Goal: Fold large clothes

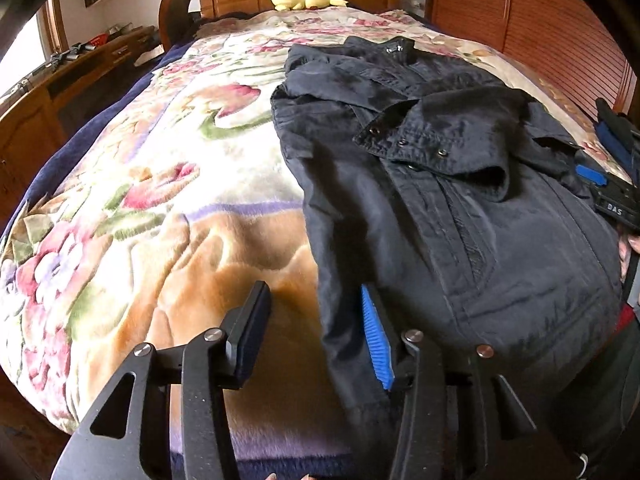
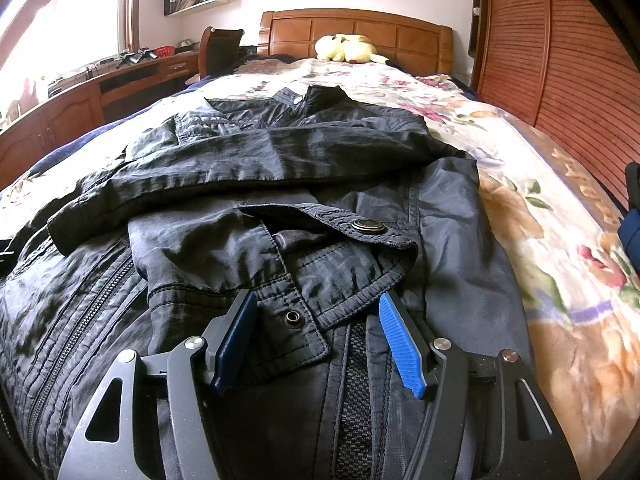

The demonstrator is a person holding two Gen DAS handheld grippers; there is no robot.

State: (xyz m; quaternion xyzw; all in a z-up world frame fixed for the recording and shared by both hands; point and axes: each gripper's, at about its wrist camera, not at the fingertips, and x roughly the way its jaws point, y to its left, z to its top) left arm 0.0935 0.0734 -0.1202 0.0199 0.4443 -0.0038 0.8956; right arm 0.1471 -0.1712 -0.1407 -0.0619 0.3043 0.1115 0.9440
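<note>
The dark jacket [image 1: 440, 200] lies sleeves-folded on the floral blanket [image 1: 160, 200], toward the bed's right edge. Left tongs [image 1: 316, 332] gape over its near-left hem — gripping nothing. Right tongs [image 2: 316, 336] stand wide around a cuff [image 2: 296, 320], pads apart.

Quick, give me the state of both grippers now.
Left gripper: open, holding nothing; the edge of the dark jacket lies between its fingers.
Right gripper: open, straddling a snap-button flap of the jacket, not clamped.
</note>
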